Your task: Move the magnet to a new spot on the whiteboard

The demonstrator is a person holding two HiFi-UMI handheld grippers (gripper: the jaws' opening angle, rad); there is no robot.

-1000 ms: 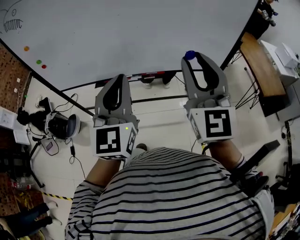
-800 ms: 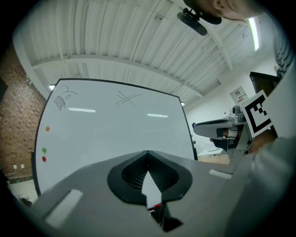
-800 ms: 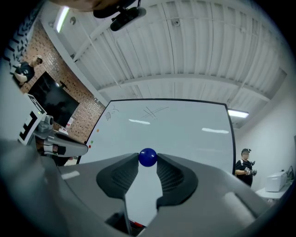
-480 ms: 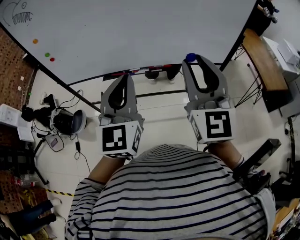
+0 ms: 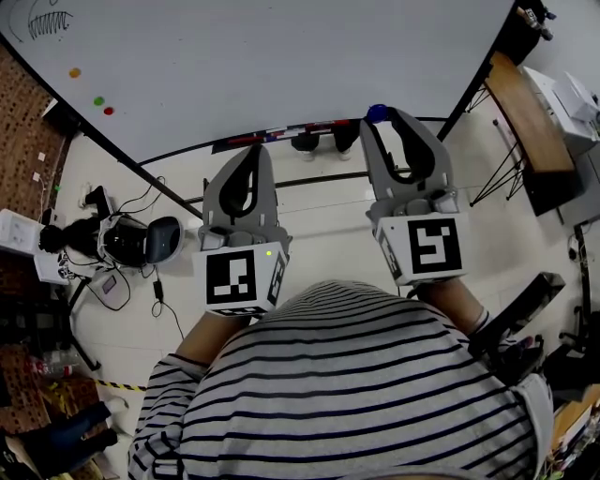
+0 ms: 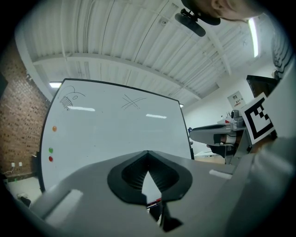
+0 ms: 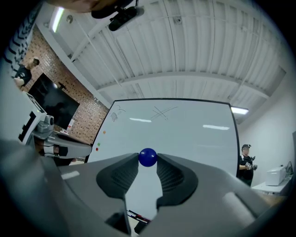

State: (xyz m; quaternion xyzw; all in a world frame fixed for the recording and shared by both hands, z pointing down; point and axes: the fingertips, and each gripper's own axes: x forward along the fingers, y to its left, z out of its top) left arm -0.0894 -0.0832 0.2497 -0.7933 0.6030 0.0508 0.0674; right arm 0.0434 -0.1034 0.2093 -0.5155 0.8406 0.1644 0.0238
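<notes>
Probably a lab, whiteboard (image 5: 281,66), brick wall (image 6: 18,120), floor cables (image 5: 159,292)

We see the magnet (image 7: 147,157), a small round shiny blue ball, pinched btw the tips of the right tool (image 7: 148,161), up in the air. The whiteboard (image 7: 185,134) stands upright ahead, well apart, w/ black edges.

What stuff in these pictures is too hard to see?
- Drawing on the whiteboard: head view, cut by the top edge; too small in both gripper views.
- Pens below the whiteboard: head view, too small to count.
- Person's hands: head view, hidden under the marker cubes.
</notes>
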